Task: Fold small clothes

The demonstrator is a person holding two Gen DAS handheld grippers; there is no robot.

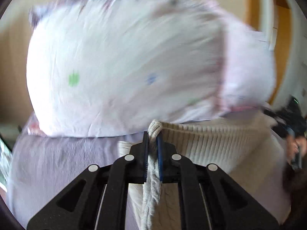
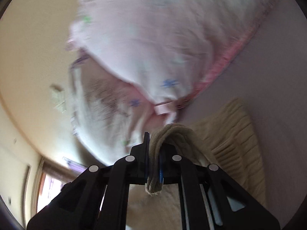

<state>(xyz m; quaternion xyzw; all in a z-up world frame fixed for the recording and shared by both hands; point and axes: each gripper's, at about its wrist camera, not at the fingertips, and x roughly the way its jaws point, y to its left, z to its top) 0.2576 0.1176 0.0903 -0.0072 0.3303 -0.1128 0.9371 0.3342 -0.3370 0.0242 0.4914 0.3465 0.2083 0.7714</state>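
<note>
Both tools pinch the cream knit garment: the left tool and right tool each clamp a bunched edge. Ahead lies a blurred pillow on the lilac bed. Folding looks barely begun.

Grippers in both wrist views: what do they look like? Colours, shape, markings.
Identical pair. Left gripper and right gripper are matte black linkage frames with triangular cutouts, four round white pivot caps each, thin pale rails below, and blue pads lining the inner finger faces. No cables, labels or sleeves visible.
</note>
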